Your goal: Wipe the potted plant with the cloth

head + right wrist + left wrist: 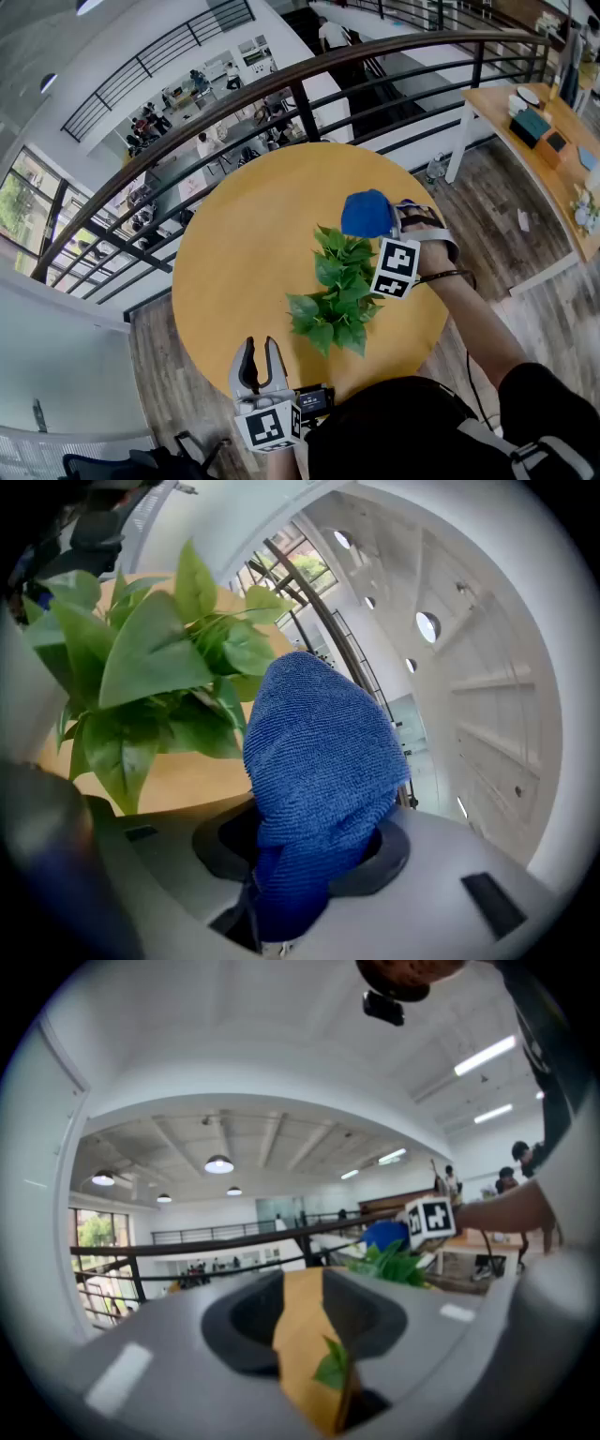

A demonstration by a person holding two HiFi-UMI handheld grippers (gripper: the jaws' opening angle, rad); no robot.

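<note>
A small leafy green potted plant [339, 291] stands near the middle of a round yellow table [234, 253]. My right gripper [380, 221] is at the plant's far right side, shut on a bunched blue cloth [366, 214]. In the right gripper view the cloth [319, 752] bulges out of the gripper [309, 841] just right of the leaves [150, 658], close to touching them. My left gripper [260, 354] hovers at the table's near edge, apart from the plant, jaws slightly apart. A small leaf [333, 1368] shows low in its gap [305, 1307]; the pot is hidden.
A dark metal railing [281, 84] curves behind the table, with a lower floor beyond it. A wooden desk [553, 141] holding boxes stands at the far right. The person's right forearm [469, 319] reaches over the table's right edge.
</note>
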